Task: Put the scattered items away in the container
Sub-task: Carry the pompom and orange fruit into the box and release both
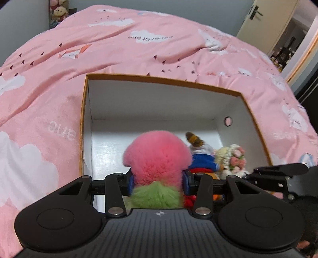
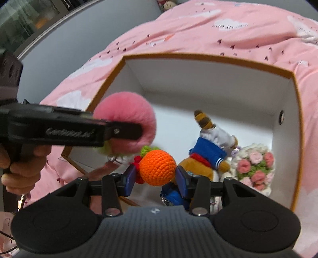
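An open white box with an orange rim (image 1: 159, 78) (image 2: 218, 57) sits on the pink bed. My left gripper (image 1: 158, 181) is shut on a fluffy pink and green pompom (image 1: 157, 156), held over the box's near edge; it also shows in the right wrist view (image 2: 127, 119). My right gripper (image 2: 157, 176) is shut on an orange crochet ball (image 2: 158, 167) with a green and red top, held above the box's near side. Inside the box lie a plush bear in a blue and white outfit (image 2: 208, 150) (image 1: 200, 156) and a crochet flower bouquet (image 2: 254, 166) (image 1: 232, 158).
A pink duvet with cloud prints (image 1: 139, 43) surrounds the box. Plush toys (image 1: 57, 12) sit on a shelf at the far wall. An open door (image 1: 274, 23) is at the far right. The box floor's left half (image 1: 111, 146) is bare.
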Tool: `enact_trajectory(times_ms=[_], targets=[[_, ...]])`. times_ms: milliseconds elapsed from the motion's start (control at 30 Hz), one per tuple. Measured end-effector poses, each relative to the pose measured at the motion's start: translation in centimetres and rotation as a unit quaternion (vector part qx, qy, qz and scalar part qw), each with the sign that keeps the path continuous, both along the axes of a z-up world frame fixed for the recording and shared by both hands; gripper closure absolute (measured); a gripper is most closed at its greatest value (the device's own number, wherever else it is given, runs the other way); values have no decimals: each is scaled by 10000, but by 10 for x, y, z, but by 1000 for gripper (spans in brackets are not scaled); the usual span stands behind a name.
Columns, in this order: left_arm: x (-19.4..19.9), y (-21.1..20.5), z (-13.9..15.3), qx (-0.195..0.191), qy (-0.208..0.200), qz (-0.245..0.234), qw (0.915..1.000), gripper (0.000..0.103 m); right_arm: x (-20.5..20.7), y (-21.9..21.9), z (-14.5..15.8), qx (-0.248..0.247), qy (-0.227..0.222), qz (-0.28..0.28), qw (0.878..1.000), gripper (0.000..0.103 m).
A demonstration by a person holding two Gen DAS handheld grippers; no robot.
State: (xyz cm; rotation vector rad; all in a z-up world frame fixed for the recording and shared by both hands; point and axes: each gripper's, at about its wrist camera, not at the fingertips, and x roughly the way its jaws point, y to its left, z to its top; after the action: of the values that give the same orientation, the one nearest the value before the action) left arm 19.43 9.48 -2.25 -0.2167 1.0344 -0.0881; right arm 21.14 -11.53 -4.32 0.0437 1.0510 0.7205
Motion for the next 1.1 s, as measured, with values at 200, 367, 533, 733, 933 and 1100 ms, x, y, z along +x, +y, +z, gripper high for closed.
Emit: enact_trajectory(times_ms=[200,367,533,733,933,1100], targets=[[14,-3,-22,-25,354,-86,9993,54,2,1,-11,-36,197,24,9998,56],[24,-7,-38,-179,620,-76,9979,54,3,-2,-15,-10,306,-7,9995,52],[29,-11,-45,-136,679,5,9976,53,0,-7,-13,10,306,-66,9995,50],[37,-15,-45,11,616,90,9981,53,-3,-12,-7,107,233,-106,9996,49],[45,-20,-56,-113,1069,-85,9942,54,-3,-13,-6,98,225,-228,9994,49],[46,-27,-56,1,1104,-213,9937,52,-7,-17,-5,108,229,-285,9993,49]])
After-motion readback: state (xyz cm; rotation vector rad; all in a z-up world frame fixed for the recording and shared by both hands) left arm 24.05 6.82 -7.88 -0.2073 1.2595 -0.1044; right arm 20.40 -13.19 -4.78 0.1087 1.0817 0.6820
